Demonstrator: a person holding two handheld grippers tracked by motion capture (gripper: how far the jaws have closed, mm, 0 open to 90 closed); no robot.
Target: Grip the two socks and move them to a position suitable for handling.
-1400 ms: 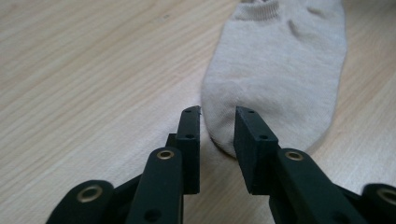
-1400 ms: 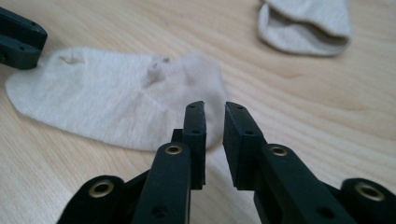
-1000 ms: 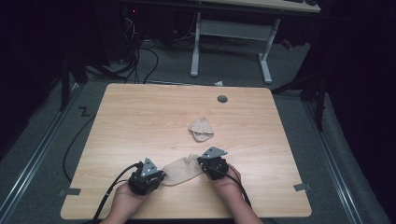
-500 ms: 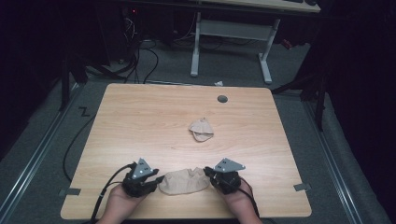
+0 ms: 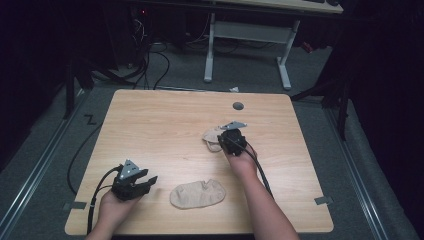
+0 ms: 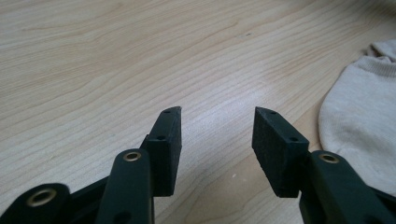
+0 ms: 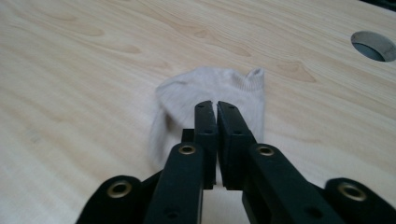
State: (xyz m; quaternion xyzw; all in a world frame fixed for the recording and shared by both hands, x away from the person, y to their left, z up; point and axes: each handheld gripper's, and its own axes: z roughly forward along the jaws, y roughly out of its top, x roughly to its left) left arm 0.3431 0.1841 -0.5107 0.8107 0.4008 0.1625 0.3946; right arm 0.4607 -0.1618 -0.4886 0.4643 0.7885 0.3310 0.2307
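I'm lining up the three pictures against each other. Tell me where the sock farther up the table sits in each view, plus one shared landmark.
High view: far sock lies right of centre, just left of the right claw.
Left gripper view: not in it; the pale cloth at the right edge is the near sock.
Right gripper view: centre, just past the closed jaws.
Shared landmark: the round hole in the tabletop.
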